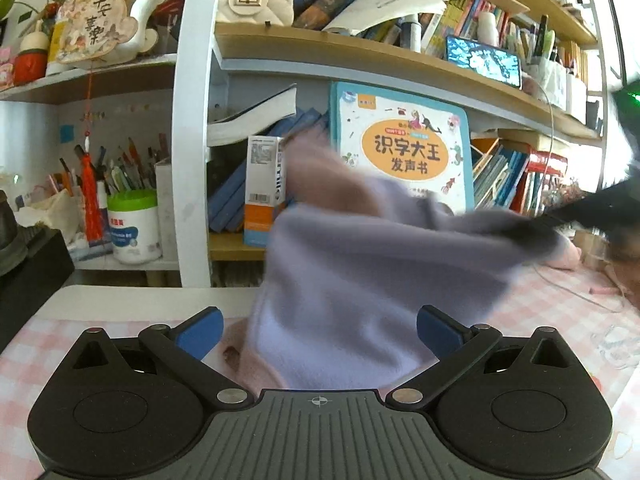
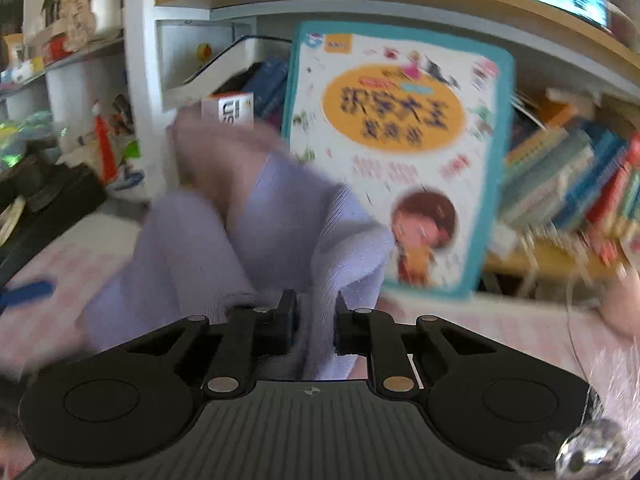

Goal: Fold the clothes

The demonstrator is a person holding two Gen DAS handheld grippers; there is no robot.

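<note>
Lifted off the pink-checked tabletop near its back edge, below the bookshelf — a lilac and pink knit garment, soft, light and limp, sagging between two holds. Pinched in the closed fingers of the right gripper at a bunched fold; left gripper spread wide, gripping nothing, cloth draped between its blue fingers. Best taken at hems or corners — likely to slump anywhere else.

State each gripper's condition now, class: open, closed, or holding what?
Left gripper: open, lilac garment between its fingers, ungripped.
Right gripper: closed on the lilac garment.
</note>
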